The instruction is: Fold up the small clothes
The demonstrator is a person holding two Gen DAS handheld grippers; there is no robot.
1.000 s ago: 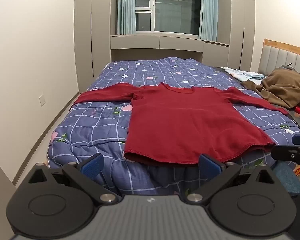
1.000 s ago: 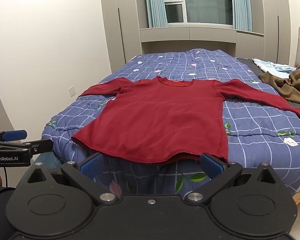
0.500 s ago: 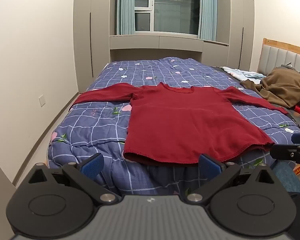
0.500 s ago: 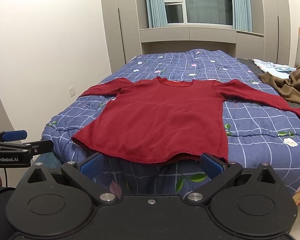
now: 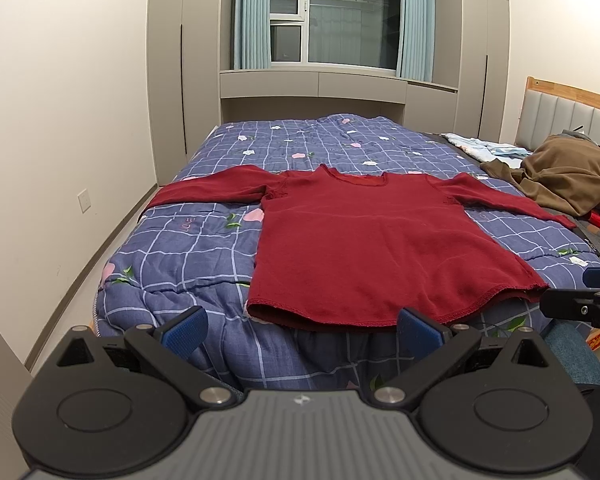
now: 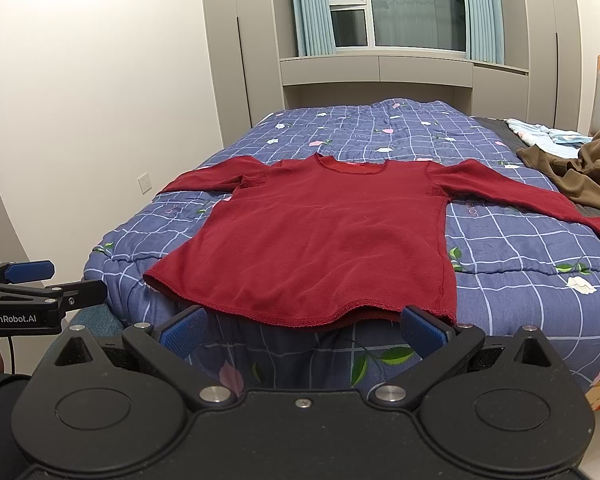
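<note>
Both tools (image 5: pixel 300 326) (image 6: pixel 302 326) level, jaws spread

Blue checked floral quilt (image 5: pixel 204 248) covers bed; brown garment (image 5: pixel 560 176) heaped right of frame, light blue cloth (image 5: pixel 480 146) behind it; window (image 5: pixel 340 20) top centre.

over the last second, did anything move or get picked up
Nothing visibly changed. The red top lies spread flat on the checked quilt, sleeves out to both sides, hem at the near edge. Both the left tongs and the right tongs hang open short of the hem, holding nothing. The brown garment sits where it was.
</note>
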